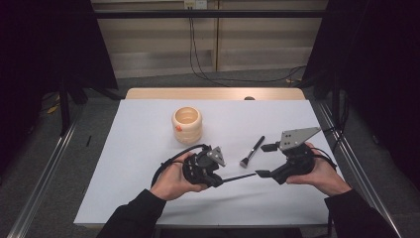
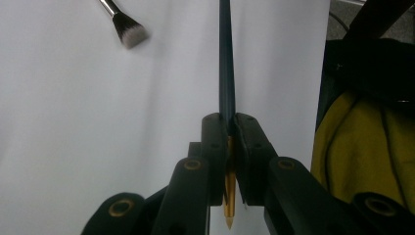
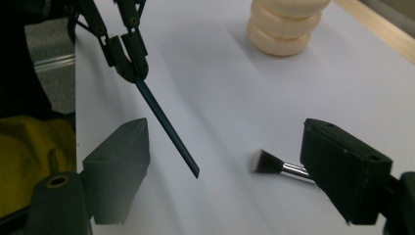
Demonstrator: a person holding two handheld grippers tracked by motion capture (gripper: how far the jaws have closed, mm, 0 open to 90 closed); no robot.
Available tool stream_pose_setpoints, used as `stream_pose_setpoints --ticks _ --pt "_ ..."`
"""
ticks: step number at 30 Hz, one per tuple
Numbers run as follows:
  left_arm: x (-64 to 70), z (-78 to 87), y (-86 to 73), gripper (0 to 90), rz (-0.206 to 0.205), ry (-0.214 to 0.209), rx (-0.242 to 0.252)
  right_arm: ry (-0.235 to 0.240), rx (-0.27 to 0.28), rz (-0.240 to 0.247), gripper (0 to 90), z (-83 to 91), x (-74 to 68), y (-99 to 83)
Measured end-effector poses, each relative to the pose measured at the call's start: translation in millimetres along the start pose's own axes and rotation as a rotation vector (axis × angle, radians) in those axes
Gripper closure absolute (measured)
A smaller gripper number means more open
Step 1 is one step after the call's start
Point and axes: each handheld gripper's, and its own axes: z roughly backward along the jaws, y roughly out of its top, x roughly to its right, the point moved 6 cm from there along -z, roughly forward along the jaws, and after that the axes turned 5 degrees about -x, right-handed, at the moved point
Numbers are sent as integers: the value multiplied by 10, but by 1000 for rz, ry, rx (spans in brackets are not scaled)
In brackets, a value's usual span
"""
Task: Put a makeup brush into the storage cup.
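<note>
The left gripper [image 1: 219,179] is clamped on a thin dark stick [image 1: 240,176], which juts out from its jaws toward the right gripper [image 1: 266,159]. In the left gripper view the two black jaws meet tight on the stick [image 2: 226,68]; most of it runs straight ahead of them over the white table [image 2: 63,122], and a short gold tip pokes out behind the grip, toward the hand. Ahead and off to the left of those jaws lies a brush [image 2: 125,27], bristle end nearest, flat on the table and apart from the stick.

The right gripper stands wide open with nothing between its jaws. In the right gripper view the stick [image 3: 166,125] slants down from the left gripper [image 3: 131,66] into the gap between the right jaws, its free end nearer one jaw and touching neither. The brush [image 3: 274,165] lies just beside the other jaw, its metal ferrule partly hidden behind it, bristles pointing into the gap.

In the high view the brush [image 1: 252,151] lies on the table [image 1: 148,198] between the two grippers and a little beyond them. A cream ribbed cup [image 1: 187,125] with an orange mark on its side stands upright farther off, beyond the left gripper and well apart from both.
</note>
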Motion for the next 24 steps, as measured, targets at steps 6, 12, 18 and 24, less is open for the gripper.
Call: stream_pose_setpoints --ticks 6,12,18,24 --pt "-12 -18 1 837 -7 -8 -6 90 -115 92 319 -108 -47 -27" --pt "-11 -36 4 837 -7 -14 -5 111 -194 112 368 -213 -45 -59" --pt "4 -66 5 836 -8 -25 -10 140 -247 142 448 -319 -116 -70" --pt "18 -93 0 836 -5 -34 -4 189 -295 185 527 -440 -193 -99"
